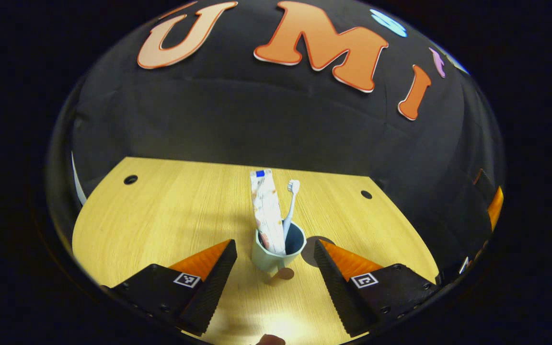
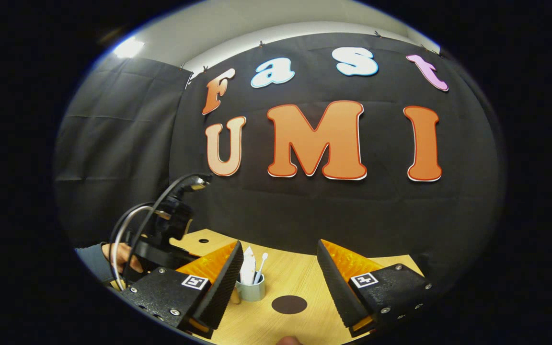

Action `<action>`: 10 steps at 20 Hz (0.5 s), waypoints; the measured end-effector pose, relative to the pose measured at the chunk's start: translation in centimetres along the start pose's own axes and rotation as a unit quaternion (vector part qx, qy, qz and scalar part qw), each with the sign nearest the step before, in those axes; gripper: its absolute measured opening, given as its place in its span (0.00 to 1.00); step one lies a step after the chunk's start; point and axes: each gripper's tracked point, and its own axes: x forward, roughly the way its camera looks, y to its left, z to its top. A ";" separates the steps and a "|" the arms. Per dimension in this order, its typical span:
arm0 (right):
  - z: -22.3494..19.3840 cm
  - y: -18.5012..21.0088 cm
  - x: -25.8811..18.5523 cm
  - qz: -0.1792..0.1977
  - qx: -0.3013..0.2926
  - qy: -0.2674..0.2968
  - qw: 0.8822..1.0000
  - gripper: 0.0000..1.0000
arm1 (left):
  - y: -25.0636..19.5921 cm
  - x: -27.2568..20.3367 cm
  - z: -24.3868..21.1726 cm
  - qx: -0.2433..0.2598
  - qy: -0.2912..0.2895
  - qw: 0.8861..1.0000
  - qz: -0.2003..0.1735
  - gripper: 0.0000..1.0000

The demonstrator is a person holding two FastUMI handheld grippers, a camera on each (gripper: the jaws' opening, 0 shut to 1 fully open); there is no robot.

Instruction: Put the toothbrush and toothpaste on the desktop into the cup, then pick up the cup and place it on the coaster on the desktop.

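Left gripper view: we see the cup (image 1: 276, 249) upright on the worktop (image 1: 170, 215), toothpaste (image 1: 267, 211) and toothbrush (image 1: 291, 203) standing in it.
Coaster: dark disc (image 1: 315, 249) just beside the cup, partly hidden behind our jaw.
Left gripper (image 1: 274, 266): jaws wide, flanking the cup, touching nothing we can make out.
Right gripper (image 2: 280, 273): jaws wide, empty, held back from the cup (image 2: 251, 290).
Right gripper view: coaster (image 2: 289, 304) bare, close to the cup.
Done: both items loaded, we judge.
Left: grasp cup, lift, set on coaster.
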 end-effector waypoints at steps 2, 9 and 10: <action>0.8 -0.3 -1.4 0.000 -0.005 -0.006 1.000 0.93 | -0.6 0.6 -0.6 -0.004 0.039 0.999 0.004 0.98; 1.1 -1.8 -5.1 -0.007 -0.022 -0.012 1.000 0.94 | -1.1 3.2 -3.5 0.009 0.148 0.988 0.043 0.98; 1.0 -1.7 -5.4 -0.004 -0.024 -0.013 1.000 0.94 | -0.8 3.7 -4.1 0.001 0.167 0.985 0.051 0.97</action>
